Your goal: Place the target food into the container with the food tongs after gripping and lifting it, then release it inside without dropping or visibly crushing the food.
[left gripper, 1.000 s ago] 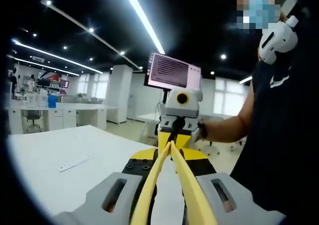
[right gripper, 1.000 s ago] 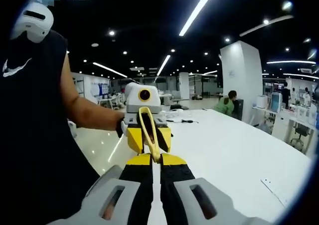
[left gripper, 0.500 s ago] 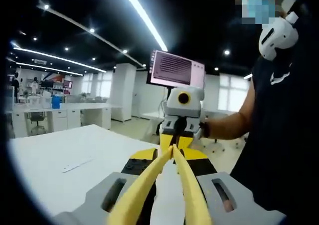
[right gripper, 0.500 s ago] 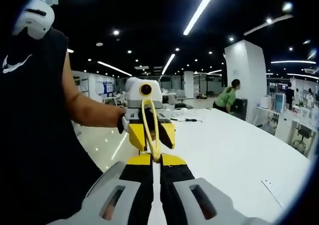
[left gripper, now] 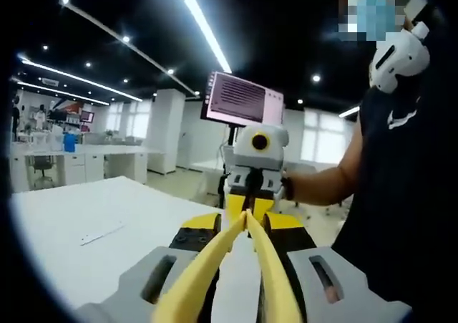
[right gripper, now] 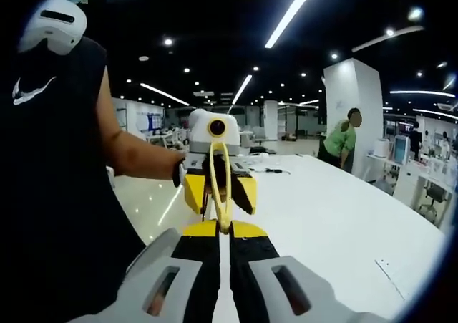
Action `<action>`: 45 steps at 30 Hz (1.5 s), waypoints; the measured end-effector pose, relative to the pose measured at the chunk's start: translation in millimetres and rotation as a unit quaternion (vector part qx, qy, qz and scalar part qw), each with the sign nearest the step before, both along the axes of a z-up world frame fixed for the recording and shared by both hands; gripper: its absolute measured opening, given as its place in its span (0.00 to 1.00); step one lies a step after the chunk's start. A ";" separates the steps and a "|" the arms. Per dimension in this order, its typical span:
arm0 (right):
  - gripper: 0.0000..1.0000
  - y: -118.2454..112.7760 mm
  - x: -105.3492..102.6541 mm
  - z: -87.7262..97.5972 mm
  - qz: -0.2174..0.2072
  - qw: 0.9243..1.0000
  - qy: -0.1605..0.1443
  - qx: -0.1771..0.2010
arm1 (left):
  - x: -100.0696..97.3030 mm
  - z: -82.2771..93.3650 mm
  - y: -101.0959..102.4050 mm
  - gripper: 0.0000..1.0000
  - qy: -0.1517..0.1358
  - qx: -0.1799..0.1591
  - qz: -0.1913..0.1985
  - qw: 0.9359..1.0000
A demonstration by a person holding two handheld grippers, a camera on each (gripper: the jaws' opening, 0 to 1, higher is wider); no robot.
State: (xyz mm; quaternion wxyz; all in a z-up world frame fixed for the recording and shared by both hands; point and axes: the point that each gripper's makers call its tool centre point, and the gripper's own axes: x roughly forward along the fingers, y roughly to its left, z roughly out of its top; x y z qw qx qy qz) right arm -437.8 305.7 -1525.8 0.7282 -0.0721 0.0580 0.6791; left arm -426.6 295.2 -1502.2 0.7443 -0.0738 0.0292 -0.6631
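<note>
Yellow food tongs [left gripper: 215, 255] run forward between the jaws of my left gripper [left gripper: 245, 221], which is shut on their two arms. The arms spread wide near the camera and meet at their tips far out. My right gripper [left gripper: 248, 198] faces me just beyond those tips. In the right gripper view the tongs [right gripper: 223, 219] look like a narrow loop, rounded at the far end by the left gripper [right gripper: 217, 187]. Their tips reach my right gripper [right gripper: 223, 230], whose black jaws are shut with only a thin slit. I cannot tell whether tips and jaws touch.
Both grippers hover over a white table [left gripper: 86, 230] [right gripper: 336, 223] with a small flat strip [left gripper: 100, 232] lying on it. The person holding them stands close, forearm [left gripper: 322, 183] stretched out. A monitor [left gripper: 242, 99] stands behind. Another person in green [right gripper: 342, 140] is at the far desks.
The tongs' arms have spread wider in the left gripper view. The person in green has stood up and moved right. Both views have shifted slightly.
</note>
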 end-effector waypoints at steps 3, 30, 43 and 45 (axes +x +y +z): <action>0.01 5.8 -0.1 0.1 0.006 1.000 -0.005 -0.004 | 1.1 4.4 3.2 0.19 -0.002 -0.011 -0.001 1.000; 0.12 7.9 5.6 10.8 0.016 0.998 0.043 0.048 | 1.7 -0.6 13.6 0.18 -0.018 -0.010 -0.002 1.000; 0.03 5.6 7.3 10.1 0.008 1.000 0.016 0.026 | 8.0 -4.0 18.9 0.17 -0.023 -0.011 0.000 1.000; 0.03 5.9 8.3 9.1 0.009 0.999 0.018 0.026 | 7.9 -3.7 19.2 0.16 -0.013 -0.020 -0.002 1.000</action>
